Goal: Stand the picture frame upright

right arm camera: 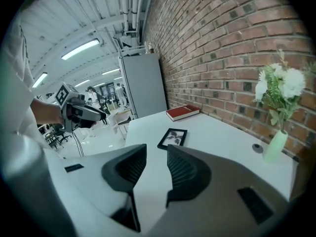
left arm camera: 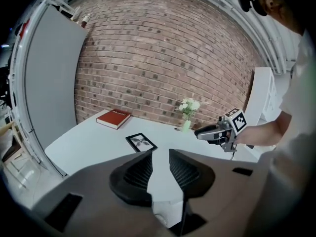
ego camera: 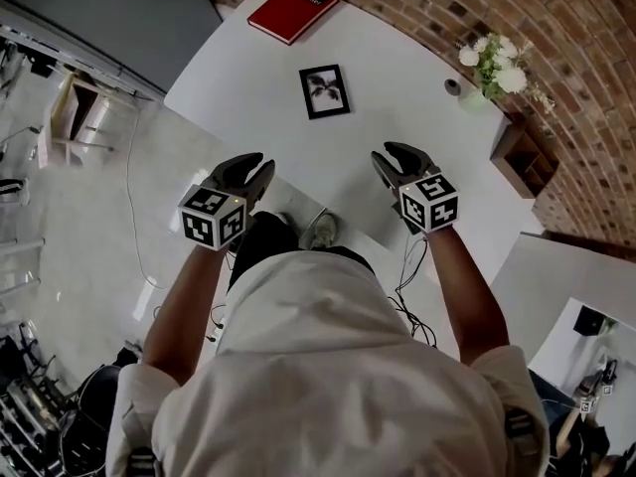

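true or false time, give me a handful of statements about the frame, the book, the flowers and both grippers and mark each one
1. The picture frame lies flat on the table. True.
2. The left gripper is shut on the frame. False: its jaws stand apart with nothing between them, and it is short of the frame.
3. The red book lies on top of the frame. False: it lies apart from the frame, at the table's far corner.
4. The vase of white flowers stands by the brick wall. True.
5. The right gripper is open and empty. True.
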Tool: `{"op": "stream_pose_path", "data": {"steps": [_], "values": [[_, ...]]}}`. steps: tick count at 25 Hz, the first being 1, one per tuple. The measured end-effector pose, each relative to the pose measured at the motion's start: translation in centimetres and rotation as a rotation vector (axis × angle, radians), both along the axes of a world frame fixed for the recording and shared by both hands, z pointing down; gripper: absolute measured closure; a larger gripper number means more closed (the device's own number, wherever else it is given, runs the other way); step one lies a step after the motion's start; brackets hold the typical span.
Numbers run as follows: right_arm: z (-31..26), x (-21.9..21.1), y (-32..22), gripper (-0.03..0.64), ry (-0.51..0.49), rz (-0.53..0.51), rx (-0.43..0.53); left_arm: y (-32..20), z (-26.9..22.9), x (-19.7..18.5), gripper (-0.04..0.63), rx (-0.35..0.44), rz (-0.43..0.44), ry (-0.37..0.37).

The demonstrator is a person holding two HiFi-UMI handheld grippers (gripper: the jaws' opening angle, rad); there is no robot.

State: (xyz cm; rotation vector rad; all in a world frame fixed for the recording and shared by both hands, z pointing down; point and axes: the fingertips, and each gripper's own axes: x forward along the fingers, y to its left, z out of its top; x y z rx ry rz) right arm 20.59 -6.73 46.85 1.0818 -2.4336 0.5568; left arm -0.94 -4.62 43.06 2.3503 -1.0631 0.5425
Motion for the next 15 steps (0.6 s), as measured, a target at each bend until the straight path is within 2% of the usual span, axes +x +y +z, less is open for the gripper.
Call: {"op": "stream_pose_path", "data": {"steps": [6, 15], "values": [[0.9, 1.0, -3.2, 0.480, 0.008, 0.006, -0.020, -4.1, 0.7, 2.1, 0.489, -0.035, 0.035, 0.072], [3.8, 0.2, -9.0, 0.482, 0.060, 0.003, -0.092, -10.2, 5.1, 2.7, 0.489, -0.108, 0.085, 0.071]]}}
